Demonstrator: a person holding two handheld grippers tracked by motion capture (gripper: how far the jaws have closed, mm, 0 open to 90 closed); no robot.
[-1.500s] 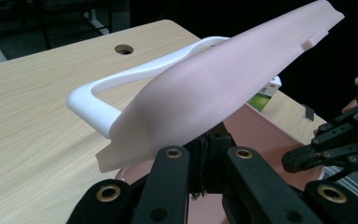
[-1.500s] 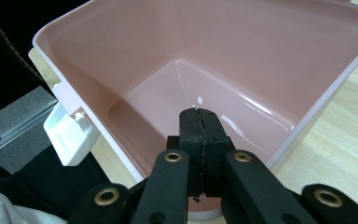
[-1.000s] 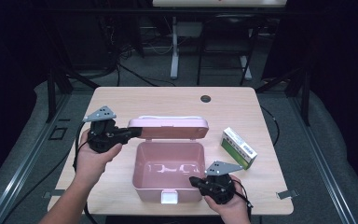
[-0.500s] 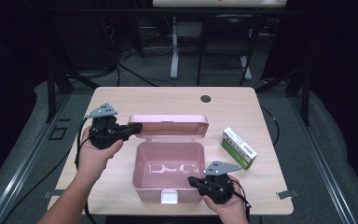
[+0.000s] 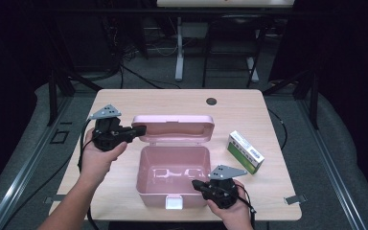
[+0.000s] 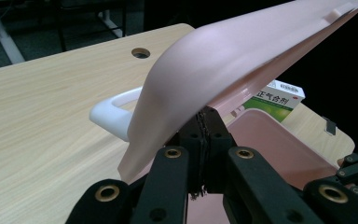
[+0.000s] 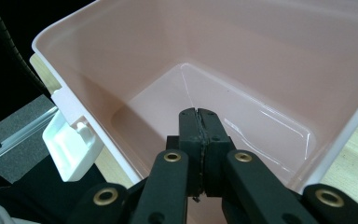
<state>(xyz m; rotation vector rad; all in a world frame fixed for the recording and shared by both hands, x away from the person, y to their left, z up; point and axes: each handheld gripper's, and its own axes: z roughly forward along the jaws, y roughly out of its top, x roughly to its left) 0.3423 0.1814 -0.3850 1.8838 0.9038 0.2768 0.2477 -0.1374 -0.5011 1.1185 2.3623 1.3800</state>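
Now, on the left of the counter (image 5: 67, 163), my left hand-held gripper (image 5: 141, 130) reaches in toward the left end of the pink lid (image 5: 175, 127) of the storage box (image 5: 172, 175). In the left gripper view its jaws are pressed together with no gap between them, their tips just under the lid's edge (image 6: 242, 51); I cannot tell whether they pinch the lid or only sit against it. The lid stands raised and tilted back from the hinge side, and its white handle (image 6: 114, 109) sticks out behind it above the wood.

Toward the middle, the box sits open near my edge of the counter, its inside bare and glossy. A white latch (image 5: 174, 203) hangs at the front wall, facing me.

Further right, my right hand-held gripper (image 5: 196, 184) rests at the box's front right corner, pointing into it. In the right gripper view the jaws are fully closed on nothing, their tips over the pink floor (image 7: 242, 116) of the box, with the white latch (image 7: 70, 144) off to the side.

Well to the right of the box, apart from it, a green and white medicine carton (image 5: 245, 152) lies flat on the counter.
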